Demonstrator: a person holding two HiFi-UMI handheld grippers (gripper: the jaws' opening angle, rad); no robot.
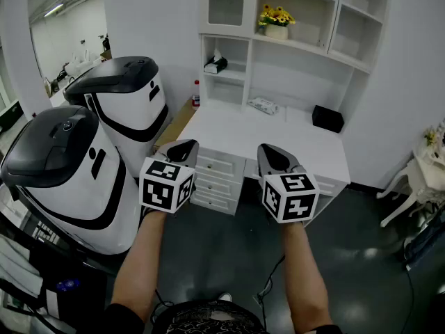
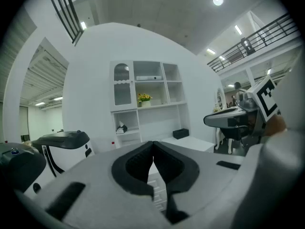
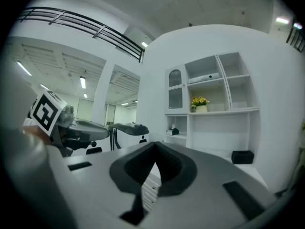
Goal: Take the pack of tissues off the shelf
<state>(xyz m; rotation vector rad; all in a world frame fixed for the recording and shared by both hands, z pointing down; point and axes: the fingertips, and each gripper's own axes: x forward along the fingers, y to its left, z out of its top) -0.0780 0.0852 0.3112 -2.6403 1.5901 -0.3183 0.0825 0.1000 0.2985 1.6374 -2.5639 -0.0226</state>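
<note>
The pack [image 1: 263, 105] lies flat at the back of the desk [image 1: 229, 134], on the white surface under the shelves, well apart from both grippers. It looks like a soft wrapped bundle, so I judge it light and squashy, with a film that may be slippery. The best hold is probably across its short width near the middle, squeezed only gently. A pinch at one end would likely let it droop or slide out.

A dark tissue box [image 1: 215, 64] with a white sheet poking up stands in the left cubby. It may be what the task means instead, and I cannot settle that from here.

The left gripper [image 1: 182, 148] has its jaws together with nothing between them, and the right gripper [image 1: 272, 153] is the same. Both are held about level in front of the drawers.

The pack is too small and distant to show its print or seams, and I cannot find it in either gripper view, where the closed jaws block the desk. The tissue box shows there only as a dark blot.
</note>
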